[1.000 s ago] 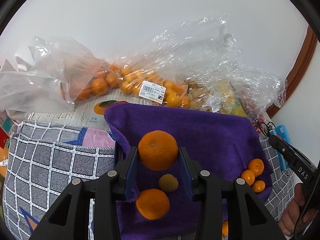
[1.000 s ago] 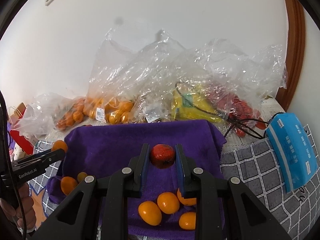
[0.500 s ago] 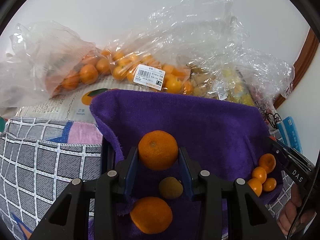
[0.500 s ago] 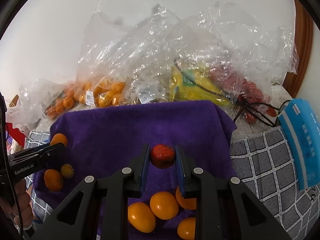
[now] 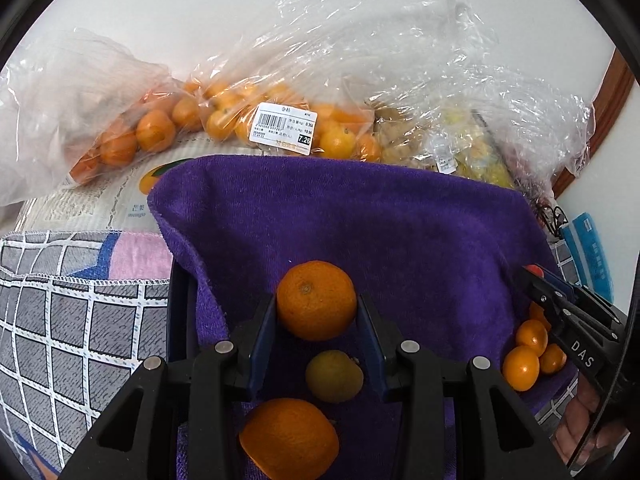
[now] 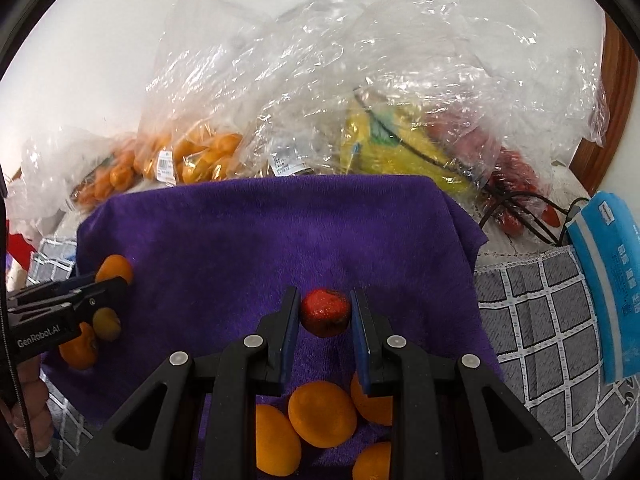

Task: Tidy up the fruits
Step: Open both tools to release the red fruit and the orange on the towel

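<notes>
My left gripper [image 5: 317, 307] is shut on an orange tangerine [image 5: 316, 300], held just above the purple towel [image 5: 360, 216]. Below it on the towel lie a greenish-yellow small fruit [image 5: 334, 376] and a second tangerine [image 5: 289, 438]. My right gripper [image 6: 325, 312] is shut on a small red fruit [image 6: 325, 313] over the same purple towel [image 6: 260, 232]. Several small oranges [image 6: 322, 412] lie on the towel under the right gripper. From the left wrist view the right gripper [image 5: 532, 276] shows at the right edge, beside those small oranges [image 5: 520, 366].
Clear plastic bags of oranges [image 5: 224, 120], yellow fruit [image 6: 396, 152] and red fruit [image 6: 516, 176] are heaped against the white wall behind the towel. A grey checked cloth [image 5: 60, 320] lies under the towel. A blue packet [image 6: 608, 280] and black cables [image 6: 516, 204] lie on the right.
Both grippers have sunk closer to the towel with their fruit still held. The fruits lying on the towel look larger and nearer, and the bags fill more of the upper view.
</notes>
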Tool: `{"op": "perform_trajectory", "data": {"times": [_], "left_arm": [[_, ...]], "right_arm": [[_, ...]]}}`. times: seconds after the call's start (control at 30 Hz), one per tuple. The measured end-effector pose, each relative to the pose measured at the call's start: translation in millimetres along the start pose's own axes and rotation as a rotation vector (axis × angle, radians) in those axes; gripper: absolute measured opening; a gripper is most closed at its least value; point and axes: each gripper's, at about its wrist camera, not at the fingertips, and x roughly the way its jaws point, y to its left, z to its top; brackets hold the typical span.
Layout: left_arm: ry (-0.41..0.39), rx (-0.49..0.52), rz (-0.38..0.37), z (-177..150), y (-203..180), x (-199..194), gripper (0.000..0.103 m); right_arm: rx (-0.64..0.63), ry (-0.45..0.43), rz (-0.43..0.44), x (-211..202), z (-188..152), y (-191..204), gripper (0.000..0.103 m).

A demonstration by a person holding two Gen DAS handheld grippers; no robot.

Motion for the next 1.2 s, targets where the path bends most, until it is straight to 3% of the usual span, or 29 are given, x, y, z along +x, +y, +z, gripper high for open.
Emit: {"op": "perform_trajectory", "data": {"times": [0.57,0.8,1.0,1.07,1.2], "left_arm": [[-0.003,0.002,-0.003,3,0,3,0.039],[0.018,-0.012,-0.028,3,2,2,0.042],[-0.006,-0.025,-0.053,4,1,-17,0.052],[-0.020,-0.028,-0.054,4,1,-28,0.057],[-0.042,-0.041,-0.043,1,3,-49,0.057]], "right_arm": [[-0.037,0.017,-0.025,8,-2,5,0.026],[-0.045,0.001,-0.038,1,0,7,0.046],[-0.027,-0.014,-0.024,-17,6,7,0.064],[-0.013,-0.007,-0.019,-25,6,7,0.067],[-0.015,-0.005,-0.062,-45,4,9,0.067]]}}
